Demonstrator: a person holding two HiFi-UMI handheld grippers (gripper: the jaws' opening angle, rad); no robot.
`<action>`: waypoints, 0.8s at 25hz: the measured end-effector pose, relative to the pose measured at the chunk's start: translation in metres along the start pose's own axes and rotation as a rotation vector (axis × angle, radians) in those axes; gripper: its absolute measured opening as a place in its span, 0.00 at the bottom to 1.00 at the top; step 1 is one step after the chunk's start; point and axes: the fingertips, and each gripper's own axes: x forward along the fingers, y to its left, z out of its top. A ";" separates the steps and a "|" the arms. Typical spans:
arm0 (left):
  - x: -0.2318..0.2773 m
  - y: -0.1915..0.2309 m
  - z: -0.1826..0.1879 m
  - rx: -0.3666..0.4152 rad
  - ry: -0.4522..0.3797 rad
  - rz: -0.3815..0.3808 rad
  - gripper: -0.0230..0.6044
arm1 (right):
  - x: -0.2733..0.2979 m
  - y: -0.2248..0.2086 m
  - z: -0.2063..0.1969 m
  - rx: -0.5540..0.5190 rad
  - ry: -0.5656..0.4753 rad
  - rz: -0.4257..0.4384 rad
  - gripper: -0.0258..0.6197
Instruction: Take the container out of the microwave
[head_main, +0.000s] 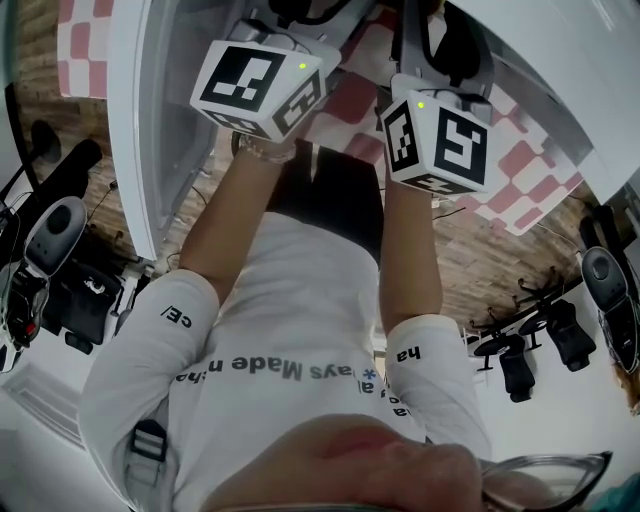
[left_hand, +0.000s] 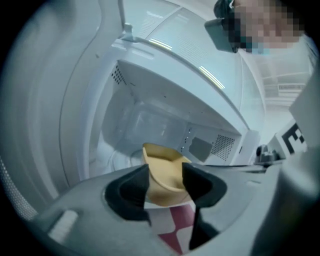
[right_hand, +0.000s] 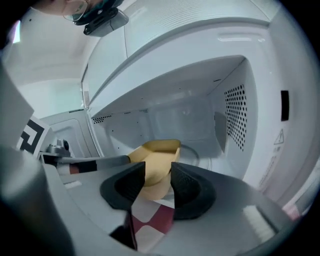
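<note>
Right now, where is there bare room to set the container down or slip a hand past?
The microwave floor behind the yellow container is bare, out to the perforated wall. The checked cloth shows uncovered below the fingers. It is crowded at the opening, where the left gripper and right gripper both grip the container.

A red-and-white checked cloth (head_main: 528, 160) shows at 2 o'clock in the head view, with another patch of it at 11 o'clock; both gripper views catch it at 6 o'clock. Wooden flooring (head_main: 490, 255) runs past 3 o'clock. Black chairs (head_main: 545, 335) stand at 4 o'clock, well apart from grey-and-black equipment (head_main: 50, 245) at 9 o'clock. A white printed T-shirt (head_main: 300, 320) fills the centre, and spectacles (head_main: 545, 472) sit at 5 o'clock.
</note>
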 end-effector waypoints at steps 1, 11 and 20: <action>-0.003 -0.002 -0.001 -0.001 0.001 -0.002 0.37 | -0.003 0.001 -0.001 0.000 0.000 -0.001 0.29; -0.027 -0.015 -0.008 0.002 0.017 -0.022 0.36 | -0.026 0.011 -0.006 -0.011 0.007 0.007 0.28; -0.043 -0.031 -0.009 -0.015 0.022 -0.031 0.36 | -0.048 0.015 -0.010 -0.017 0.009 0.010 0.28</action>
